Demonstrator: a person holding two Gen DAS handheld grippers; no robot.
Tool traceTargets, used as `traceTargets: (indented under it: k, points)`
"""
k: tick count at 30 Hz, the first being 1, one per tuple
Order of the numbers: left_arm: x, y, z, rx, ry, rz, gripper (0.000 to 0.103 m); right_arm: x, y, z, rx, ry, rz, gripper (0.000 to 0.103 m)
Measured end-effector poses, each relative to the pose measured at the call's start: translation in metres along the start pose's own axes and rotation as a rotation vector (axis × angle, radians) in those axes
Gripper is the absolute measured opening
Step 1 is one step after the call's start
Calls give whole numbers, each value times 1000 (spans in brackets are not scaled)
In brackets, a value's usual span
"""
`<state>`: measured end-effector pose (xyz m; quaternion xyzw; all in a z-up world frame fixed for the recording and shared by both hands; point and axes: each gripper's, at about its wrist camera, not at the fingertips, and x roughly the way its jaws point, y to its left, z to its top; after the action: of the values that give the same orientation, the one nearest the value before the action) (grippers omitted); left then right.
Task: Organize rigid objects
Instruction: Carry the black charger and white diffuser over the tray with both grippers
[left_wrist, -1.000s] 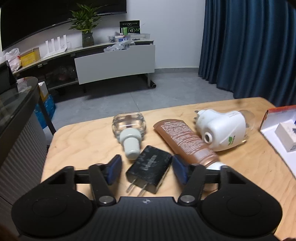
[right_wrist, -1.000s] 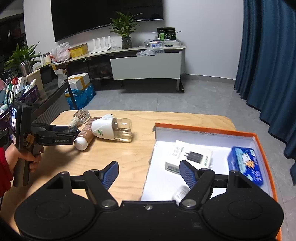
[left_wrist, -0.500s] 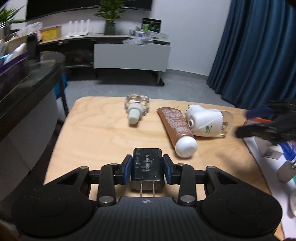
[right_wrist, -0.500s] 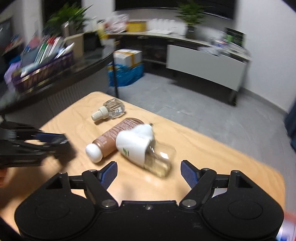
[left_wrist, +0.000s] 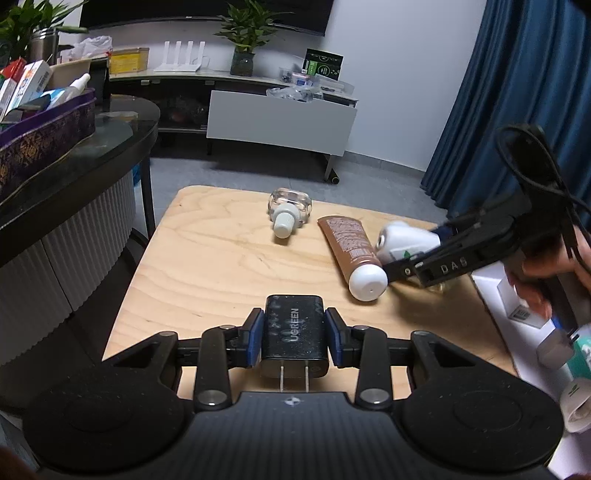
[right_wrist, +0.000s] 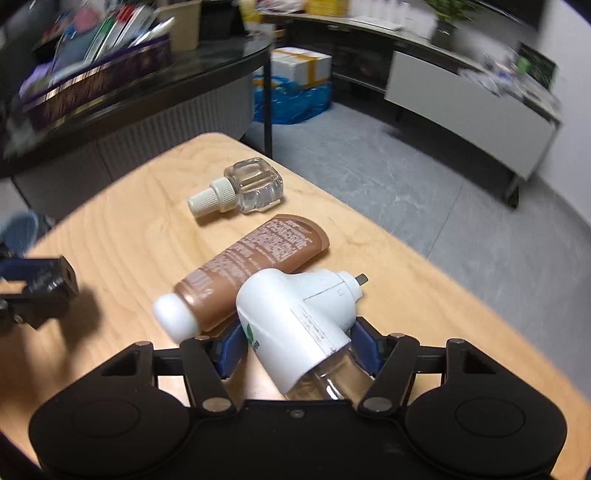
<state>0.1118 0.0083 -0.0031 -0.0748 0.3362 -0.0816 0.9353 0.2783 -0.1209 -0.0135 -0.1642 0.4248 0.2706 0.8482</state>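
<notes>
My left gripper (left_wrist: 293, 338) is shut on a black UGREEN charger (left_wrist: 294, 332), prongs toward the camera, held above the wooden table (left_wrist: 214, 258). My right gripper (right_wrist: 297, 345) has its jaws around the white plug-in diffuser (right_wrist: 295, 314) with a clear bottle, lying on the table; the pads sit at its sides, and contact is hard to judge. In the left wrist view the right gripper (left_wrist: 417, 251) reaches the diffuser (left_wrist: 406, 240). A brown tube (right_wrist: 251, 266) with a white cap lies beside it, also in the left wrist view (left_wrist: 351, 251). A small clear bottle (right_wrist: 243, 188) lies farther back.
A white box with an orange rim (left_wrist: 517, 306) holding small packages stands at the table's right. A dark glass side table (left_wrist: 74, 155) with a purple basket stands at the left. A white TV cabinet (left_wrist: 280, 122) and blue curtains (left_wrist: 517, 92) are behind.
My left gripper closed on the black charger and lifted it off the table. My right gripper swung from the box over to the diffuser and its jaws closed in around it.
</notes>
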Motion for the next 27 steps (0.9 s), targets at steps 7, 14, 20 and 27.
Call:
traceTargets:
  k: [7,14,20,27]
  points:
    - [-18,-17,-5,-7,-18,-7,36,-62,15,-39,188,-91,-41,72]
    - [-43,-63,-9,20,-46,-75,36,-155,26,-94,372,-246,-161,66]
    - [-58,-122,-13,82,-52,-176,36,-225,12,-149,502,-328,-266,66]
    - [-45,-186,6,137,-24,-290,36,-284,-16,-199,605,-369,-422,66]
